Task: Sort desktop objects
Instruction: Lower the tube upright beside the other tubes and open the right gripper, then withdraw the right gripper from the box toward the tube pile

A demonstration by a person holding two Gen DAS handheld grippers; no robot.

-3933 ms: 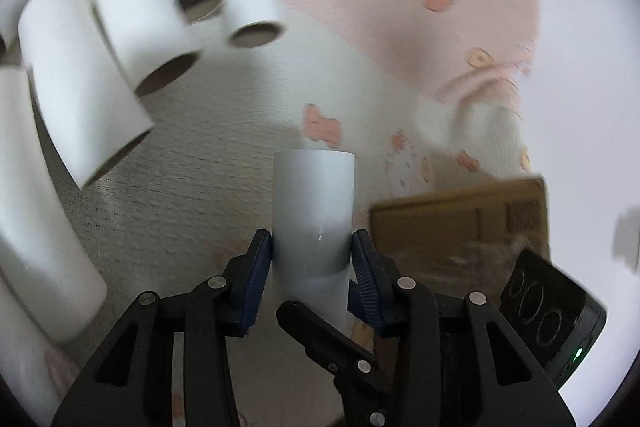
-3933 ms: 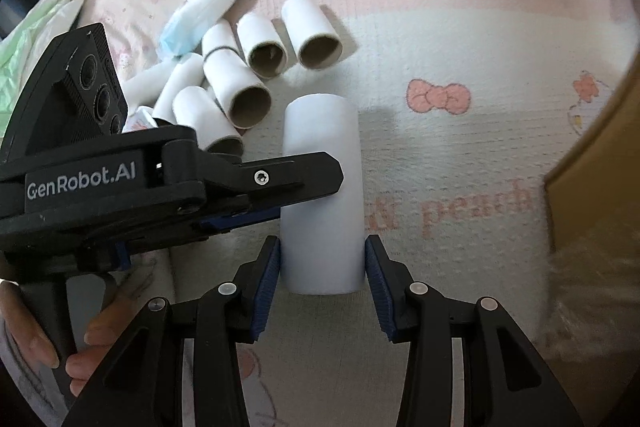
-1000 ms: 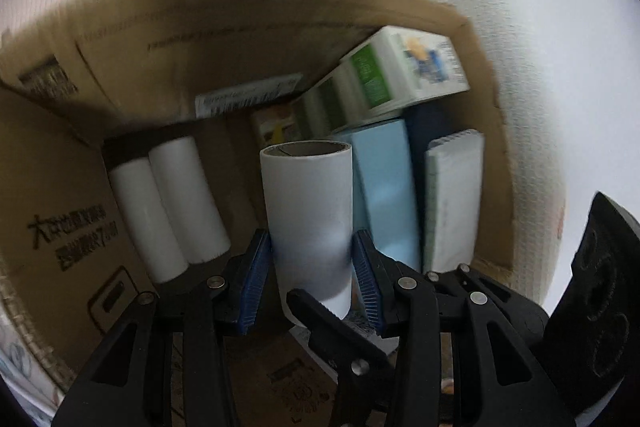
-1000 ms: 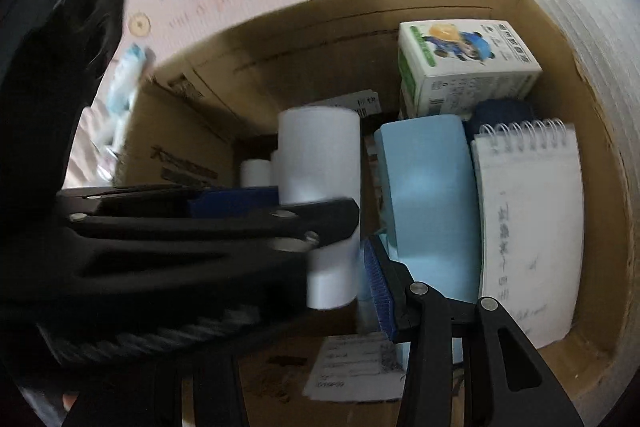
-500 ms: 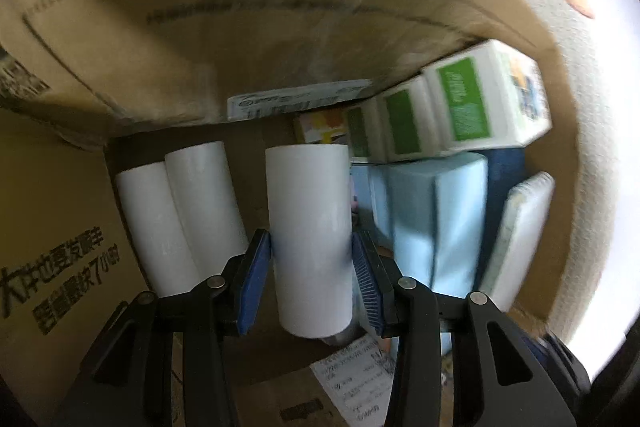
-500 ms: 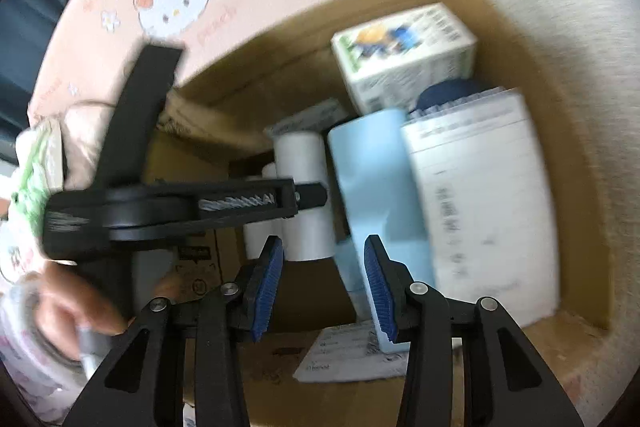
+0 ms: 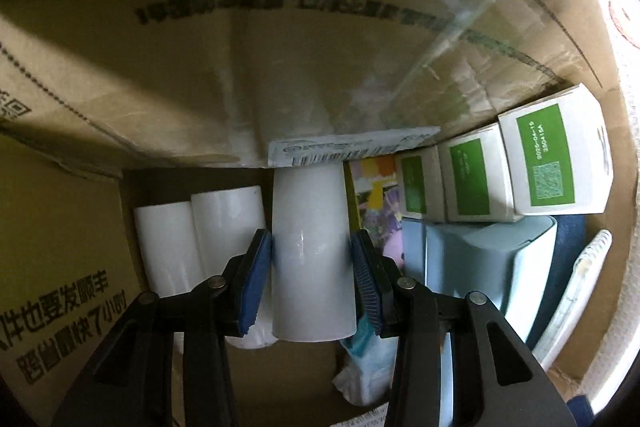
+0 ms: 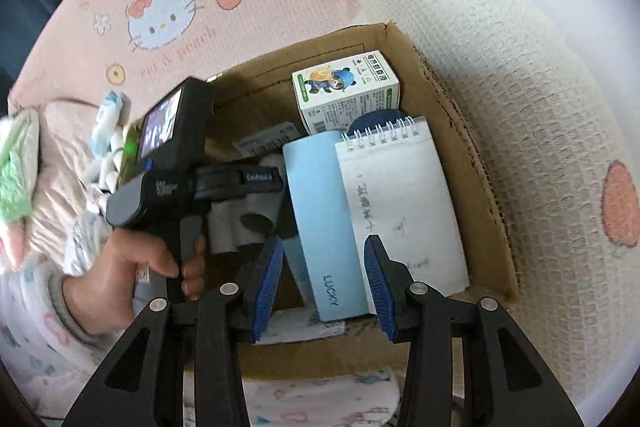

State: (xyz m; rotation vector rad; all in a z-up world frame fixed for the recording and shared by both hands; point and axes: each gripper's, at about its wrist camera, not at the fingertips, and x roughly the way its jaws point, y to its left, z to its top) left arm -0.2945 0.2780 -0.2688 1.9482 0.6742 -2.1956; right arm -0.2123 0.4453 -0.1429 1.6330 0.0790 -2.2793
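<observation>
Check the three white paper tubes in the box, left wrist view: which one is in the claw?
The rightmost tube, clamped between the left claw's blue pads, beside the colourful pack. The other two tubes lie free against the cardboard box's left wall.

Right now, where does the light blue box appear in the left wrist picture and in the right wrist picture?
Left wrist view: the light blue box stands at right of centre, below the row of green-labelled cartons, right of the white tube held by the left gripper.
Right wrist view: it lies at centre, inside the cardboard box, left of the spiral notepad.
Shared landmark: the spiral notepad, beside the box's right in both.
</observation>
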